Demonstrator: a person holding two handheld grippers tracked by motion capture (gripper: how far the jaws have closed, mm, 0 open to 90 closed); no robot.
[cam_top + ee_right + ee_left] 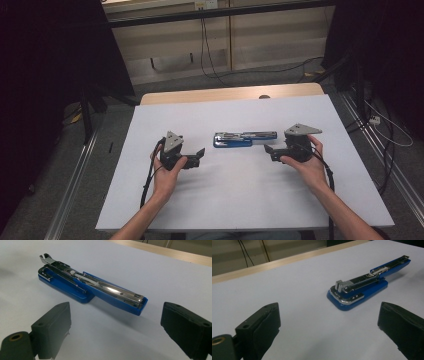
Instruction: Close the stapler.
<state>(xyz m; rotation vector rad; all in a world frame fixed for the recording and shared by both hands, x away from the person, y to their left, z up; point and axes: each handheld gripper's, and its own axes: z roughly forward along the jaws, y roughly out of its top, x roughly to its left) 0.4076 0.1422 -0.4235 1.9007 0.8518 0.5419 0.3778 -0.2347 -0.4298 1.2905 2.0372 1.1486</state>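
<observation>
A: Left gripper [200, 152] and right gripper [269, 149]: both released, jaws spread wide with nothing between the pads, each aimed inward at the blue stapler [244, 138].

B: Where does the stapler lie?

A: On the white table [235, 200], between the two grippers and a little farther from the person, apart from both. It is swung fully open, flat along the left-right line: the base plate toward the left, the magazine arm running right.

B: Why approach from both ends?

A: Probably so that one tool can steady the base while the other works the arm; a hinged thing would swing if taken by one end alone. The left gripper view looks over its base [352, 296], the right gripper view over the tip of its arm [136, 303].

B: And the wide jaws?

A: Likely readiness to straddle the body. No pad touches the stapler yet.
</observation>
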